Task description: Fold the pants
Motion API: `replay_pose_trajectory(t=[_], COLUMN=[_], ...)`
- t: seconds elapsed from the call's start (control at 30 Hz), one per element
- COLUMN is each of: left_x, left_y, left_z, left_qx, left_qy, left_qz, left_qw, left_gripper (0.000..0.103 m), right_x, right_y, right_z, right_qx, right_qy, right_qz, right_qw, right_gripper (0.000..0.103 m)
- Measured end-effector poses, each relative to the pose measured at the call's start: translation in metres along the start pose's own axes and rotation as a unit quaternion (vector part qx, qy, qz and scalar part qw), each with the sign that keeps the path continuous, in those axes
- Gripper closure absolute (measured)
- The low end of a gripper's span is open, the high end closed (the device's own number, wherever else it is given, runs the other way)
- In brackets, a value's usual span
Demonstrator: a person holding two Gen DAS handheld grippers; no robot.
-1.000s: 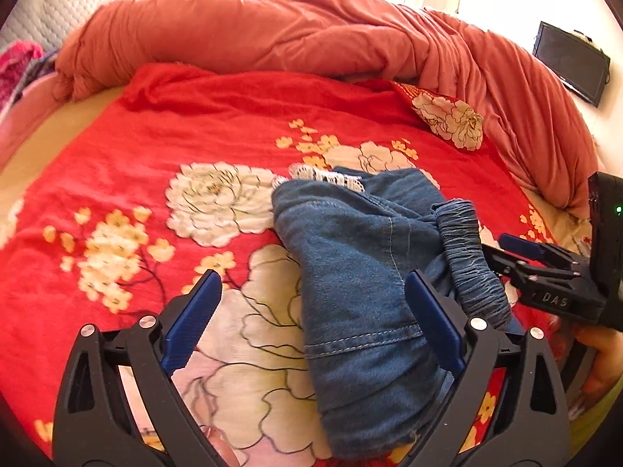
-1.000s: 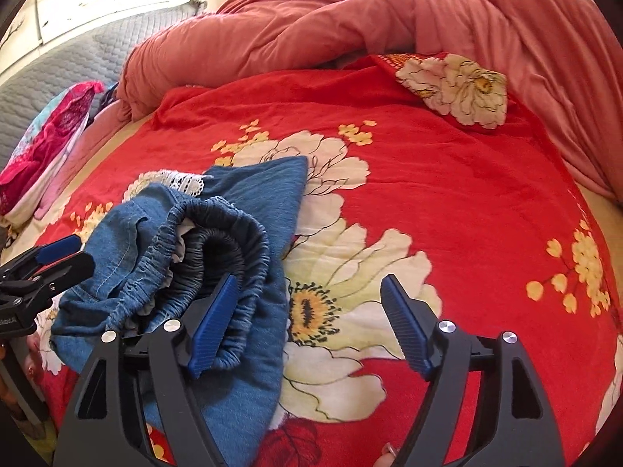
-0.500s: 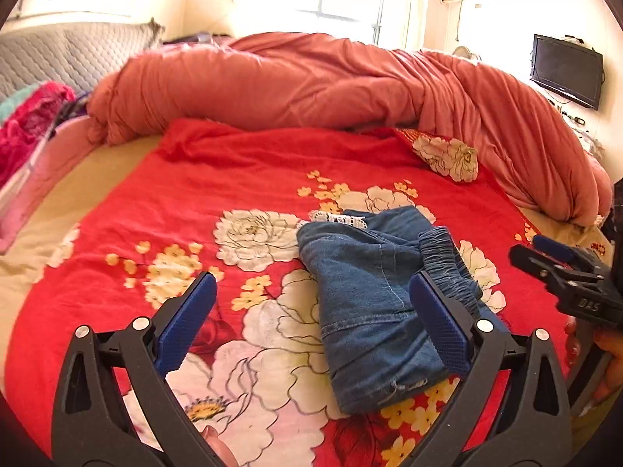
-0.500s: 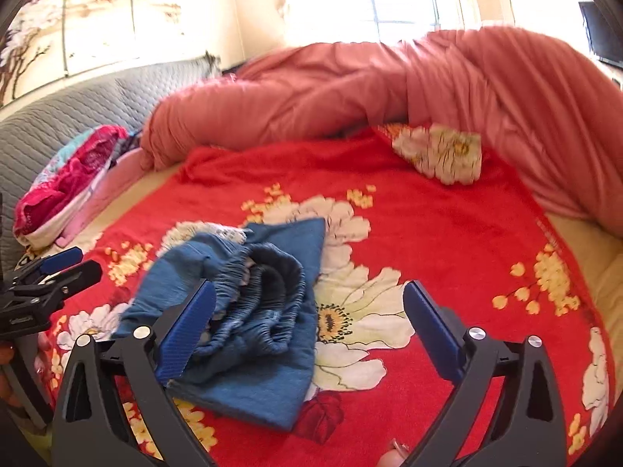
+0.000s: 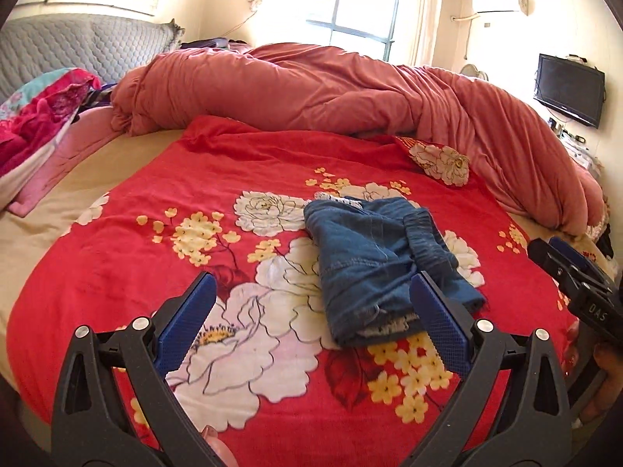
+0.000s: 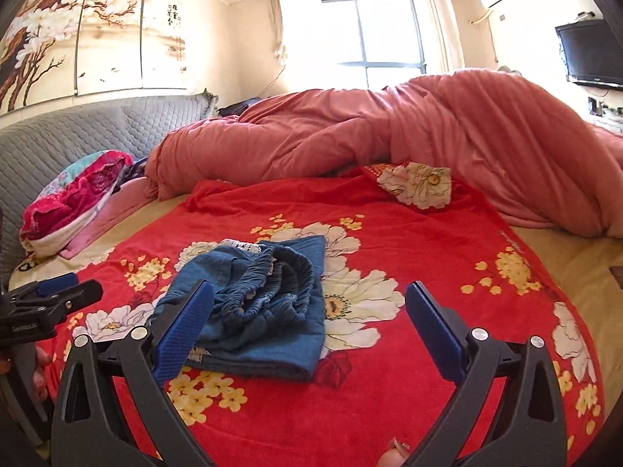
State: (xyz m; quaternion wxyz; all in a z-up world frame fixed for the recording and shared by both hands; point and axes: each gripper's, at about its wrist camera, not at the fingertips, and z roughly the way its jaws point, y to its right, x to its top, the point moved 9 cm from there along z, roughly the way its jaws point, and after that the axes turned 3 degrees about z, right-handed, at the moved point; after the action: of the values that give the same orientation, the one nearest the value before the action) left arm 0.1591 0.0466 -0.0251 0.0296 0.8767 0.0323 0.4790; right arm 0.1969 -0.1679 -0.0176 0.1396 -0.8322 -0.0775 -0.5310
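The blue denim pants (image 5: 373,260) lie folded into a compact bundle on the red floral blanket (image 5: 233,163), elastic waistband on top. They also show in the right wrist view (image 6: 261,303). My left gripper (image 5: 311,319) is open and empty, raised above the blanket and short of the bundle's near end. My right gripper (image 6: 311,327) is open and empty, held above the blanket to the right of the bundle. Each gripper shows at the edge of the other's view, the right one (image 5: 572,276) and the left one (image 6: 50,299).
A bunched salmon duvet (image 5: 350,85) runs along the far side of the bed. A floral pillow (image 5: 440,159) lies by it. Pink clothes (image 5: 35,116) sit by the grey headboard (image 6: 78,136). A TV (image 5: 568,89) hangs on the right wall.
Both grippers have pulled back and up from the pants, which now lie farther off and alone on the blanket. The views have tilted up, showing the room.
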Motion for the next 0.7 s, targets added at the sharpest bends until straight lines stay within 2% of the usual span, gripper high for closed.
replay_pose_trajectory(t=[0.13,0.53,0.7], left_x=[-0.015,-0.075,-0.085], left_y=[0.006,0.021,0.023], left_z=[-0.006,-0.011,-0.011], left_qx=[-0.007,-0.027,-0.03], left_qy=[-0.013,-0.089,-0.106], left_qz=[-0.003,-0.005,-0.011], left_qw=[0.9999,0.9957,0.9938], left_gripper=[0.009,0.009,0.009], right_x=[-0.012,-0.068,-0.091], right_y=[0.001,-0.011,-0.01], right_z=[-0.009,-0.028,-0.026], right_qx=[-0.008,0.006,-0.019], right_qy=[-0.005,-0.072,-0.109], right_qz=[-0.001,-0.001,-0.016], right_qw=[1.0,0.997,0.994], right_gripper=[0.005,0.005,0.005])
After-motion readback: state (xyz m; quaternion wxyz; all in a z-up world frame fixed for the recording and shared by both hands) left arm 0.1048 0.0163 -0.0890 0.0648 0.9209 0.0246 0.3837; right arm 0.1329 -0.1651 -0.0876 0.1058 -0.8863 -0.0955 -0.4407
